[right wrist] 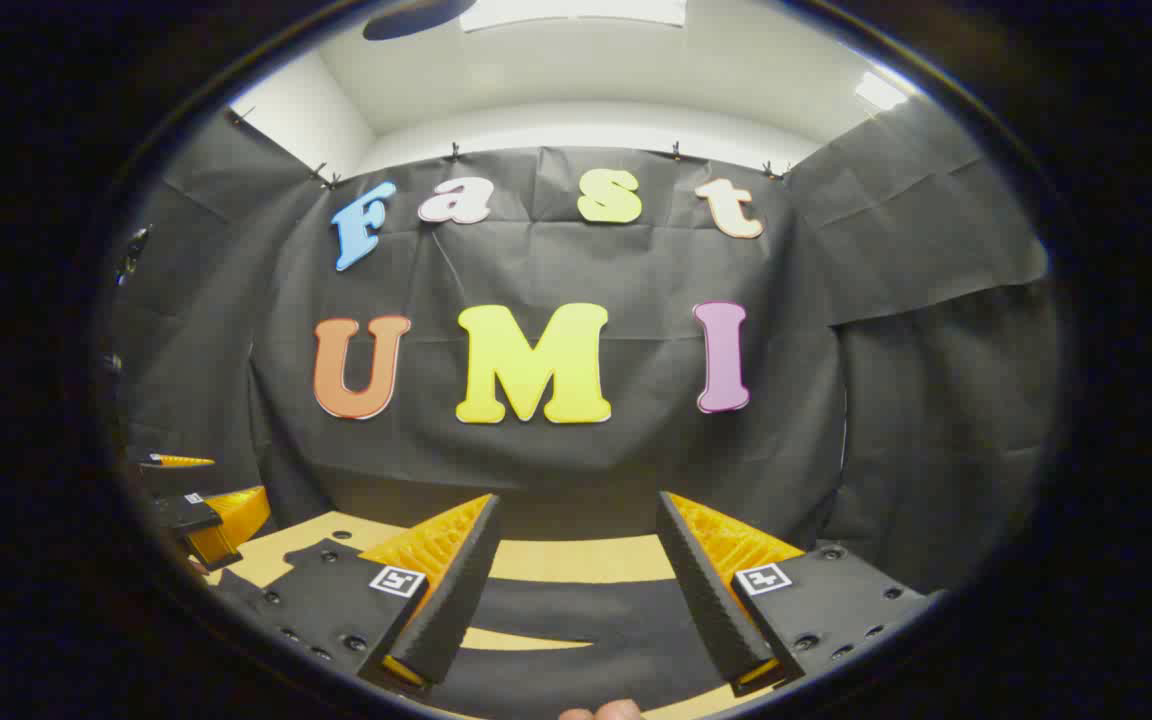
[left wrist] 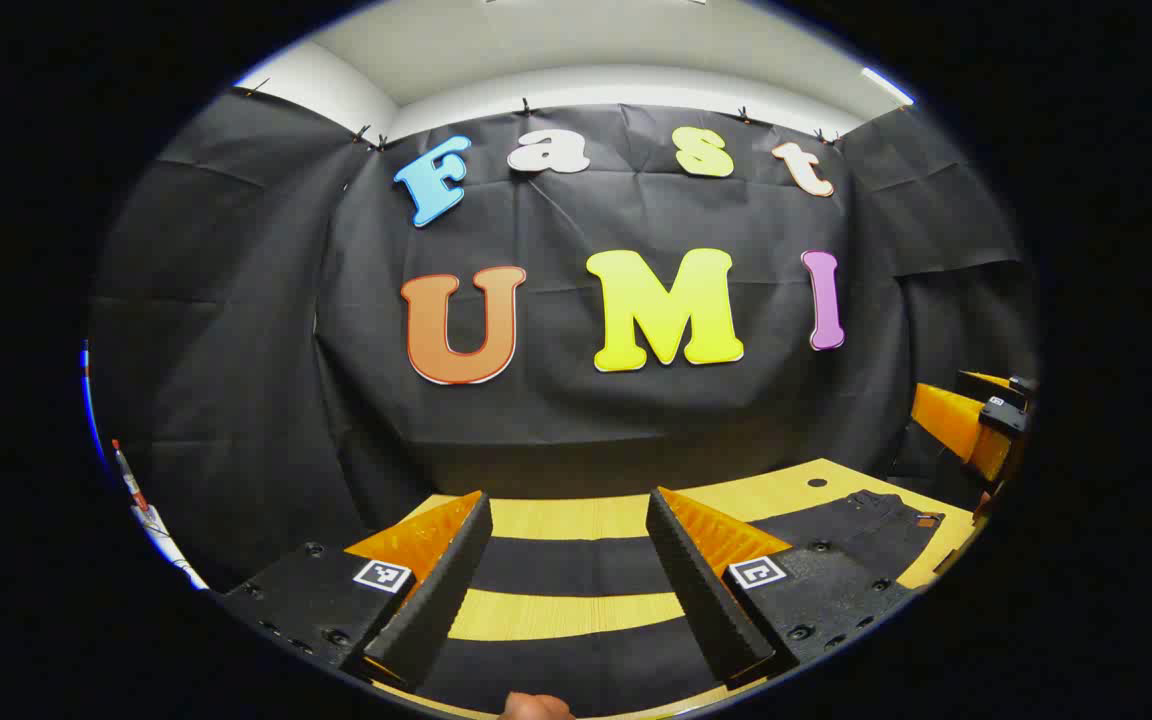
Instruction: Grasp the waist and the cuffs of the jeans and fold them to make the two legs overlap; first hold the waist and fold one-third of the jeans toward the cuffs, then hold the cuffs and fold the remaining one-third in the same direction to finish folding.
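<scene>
The wooden surface [left wrist: 556, 515] carries the dark jeans [left wrist: 576, 565], spread flat with the 2 legs apart as 2 dark bands and a strip of bare wood between them. Their long axis runs crosswise to both claws. In the left gripper view the waist [left wrist: 881, 510] lies off to the right, so the cuffs should lie toward the left, though they are hidden. The left claw [left wrist: 568, 590] hangs just above the legs, its fingers wide apart and holding nothing. The right claw [right wrist: 576, 600] hangs likewise over the legs [right wrist: 576, 605], fingers spread and empty. Judging by this, the right claw is nearer the waist and the left claw nearer the cuffs; each must drop and reach forward to the far edge.
</scene>
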